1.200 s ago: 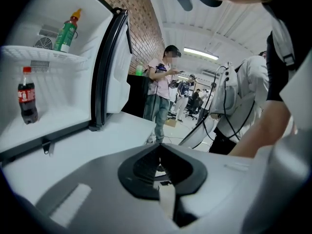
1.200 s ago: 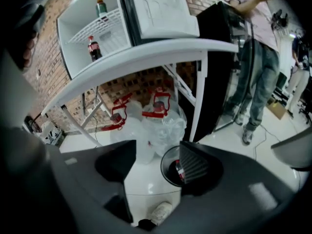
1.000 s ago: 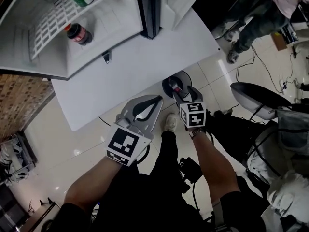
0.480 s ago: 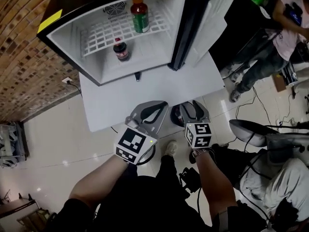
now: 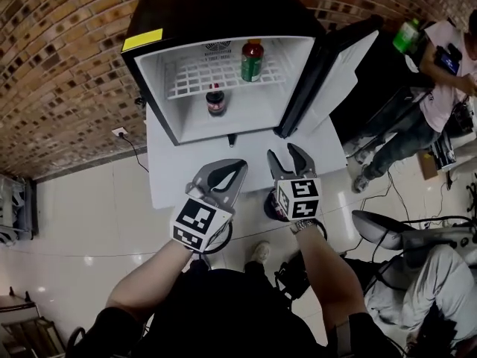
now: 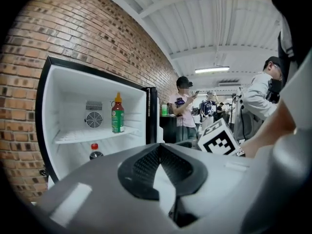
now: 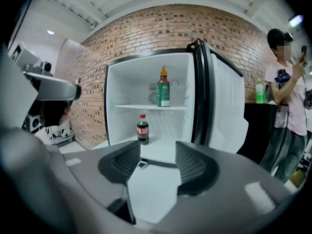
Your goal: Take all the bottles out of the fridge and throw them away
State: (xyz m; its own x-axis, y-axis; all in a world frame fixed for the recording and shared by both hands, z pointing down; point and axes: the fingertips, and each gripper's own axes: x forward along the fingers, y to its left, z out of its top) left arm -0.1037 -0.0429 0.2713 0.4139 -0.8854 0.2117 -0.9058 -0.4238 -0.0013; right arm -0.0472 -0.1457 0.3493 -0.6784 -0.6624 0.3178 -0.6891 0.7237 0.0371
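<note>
The small fridge (image 5: 223,10) stands open on a white platform (image 5: 171,177). A green bottle with a red cap (image 5: 252,60) (image 6: 117,115) (image 7: 163,89) stands on its wire shelf. A small dark cola bottle (image 5: 215,101) (image 6: 95,151) (image 7: 142,129) stands on the fridge floor below. Both grippers are held in front of the platform and point at the fridge, well short of it. My left gripper (image 5: 231,165) (image 6: 158,146) is shut with nothing in it. My right gripper (image 5: 283,155) (image 7: 158,152) is open, and its jaws hold nothing.
The fridge door (image 5: 335,80) hangs open to the right. A dark round bin (image 5: 270,206) sits on the floor under my right gripper. A person (image 5: 440,73) stands at the right by a dark counter with a green bottle (image 5: 406,34). Brick wall behind.
The view has swung up from the bin to the fridge. Both grippers have risen from over the bin and now point at the open fridge.
</note>
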